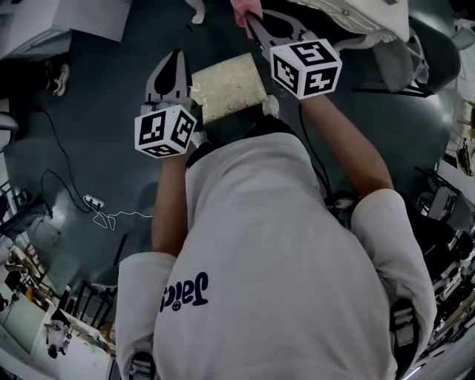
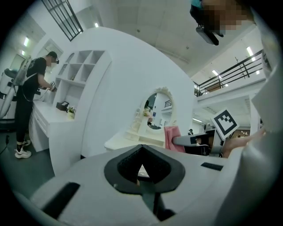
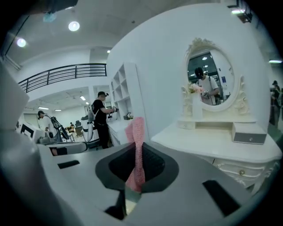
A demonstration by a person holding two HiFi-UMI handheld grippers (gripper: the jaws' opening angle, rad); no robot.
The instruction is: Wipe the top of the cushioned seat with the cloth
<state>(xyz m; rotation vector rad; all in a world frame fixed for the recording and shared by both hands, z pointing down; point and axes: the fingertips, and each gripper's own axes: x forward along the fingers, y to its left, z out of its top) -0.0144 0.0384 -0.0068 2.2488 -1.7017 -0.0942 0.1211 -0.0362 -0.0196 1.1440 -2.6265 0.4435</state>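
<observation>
In the head view the cushioned seat [image 1: 226,85] shows as a cream, speckled square on the floor, just ahead of the person's body. My right gripper [image 1: 252,22] is raised past the seat's far edge and is shut on a pink cloth [image 1: 243,10]. The right gripper view shows that cloth [image 3: 136,145] standing up out of the shut gripper [image 3: 137,172]. My left gripper [image 1: 172,63] hovers at the seat's left edge, shut and holding nothing. From the left gripper [image 2: 142,170] I see the right gripper [image 2: 179,140] with the cloth [image 2: 171,137] at its tip.
A white dressing table [image 3: 221,141] with an oval mirror [image 3: 208,73] stands just ahead; its edge [image 1: 356,18] is beyond the seat. White shelves [image 2: 79,66] and a person at a counter [image 2: 31,88] are to the left. Cables and a power strip [image 1: 93,202] lie on the floor at left.
</observation>
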